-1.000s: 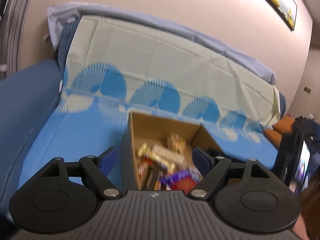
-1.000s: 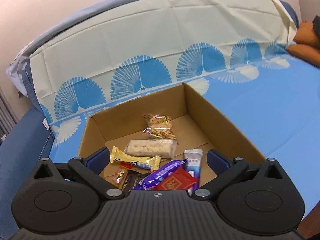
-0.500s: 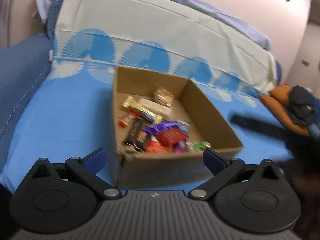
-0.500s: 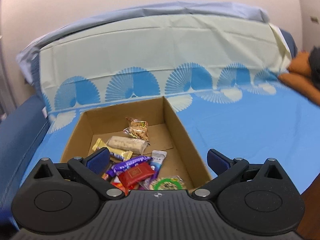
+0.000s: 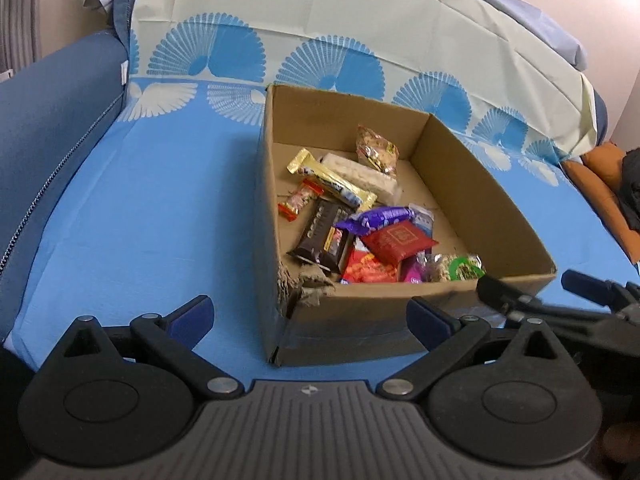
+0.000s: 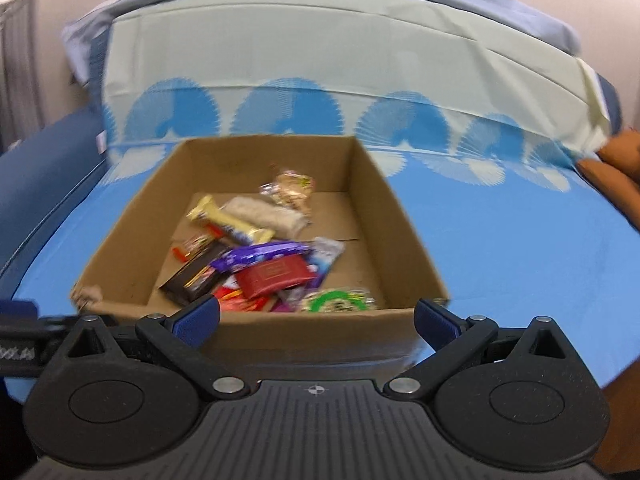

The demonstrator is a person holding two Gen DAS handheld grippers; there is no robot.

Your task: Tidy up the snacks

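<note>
A brown cardboard box (image 5: 472, 196) sat on a blue cloth (image 5: 152, 216) patterned with fans, open at the top. Wrapped snacks (image 5: 360, 220) lay heaped inside, mostly toward its 6 o'clock wall (a dark chocolate bar (image 5: 322, 236) at 8 o'clock, a red packet (image 5: 400, 240) near the middle). The left gripper (image 5: 310, 318) hovered before the box, its tongs just spread wide apart, holding nothing. The right gripper (image 6: 316, 320) likewise stood apart and empty.

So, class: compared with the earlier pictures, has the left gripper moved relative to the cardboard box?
Yes. The left gripper has backed away from the cardboard box, its jaws just opening, empty.
</note>
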